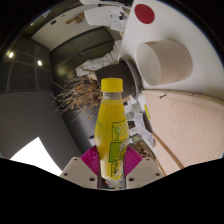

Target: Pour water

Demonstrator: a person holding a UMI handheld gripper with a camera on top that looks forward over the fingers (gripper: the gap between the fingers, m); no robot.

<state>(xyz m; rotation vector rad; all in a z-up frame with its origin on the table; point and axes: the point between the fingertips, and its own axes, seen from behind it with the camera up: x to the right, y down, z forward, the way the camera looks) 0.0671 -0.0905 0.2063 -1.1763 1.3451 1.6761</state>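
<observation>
A clear plastic bottle (112,125) with yellow liquid, a yellow cap and a green label stands upright between my fingers. My gripper (111,160) is shut on the bottle: both magenta pads (91,160) press on its lower body. A large white cup or pot (163,62) with a wide round opening lies beyond the bottle to its right, its mouth facing the bottle's cap. The bottle is held off the surface, tilted slightly with the view.
A white appliance body with a red round button (145,14) stands behind the white cup. A brown nest-like woven thing (84,96) sits left of the bottle. A white table surface (190,120) spreads to the right. Dark shelves with small lights lie far left.
</observation>
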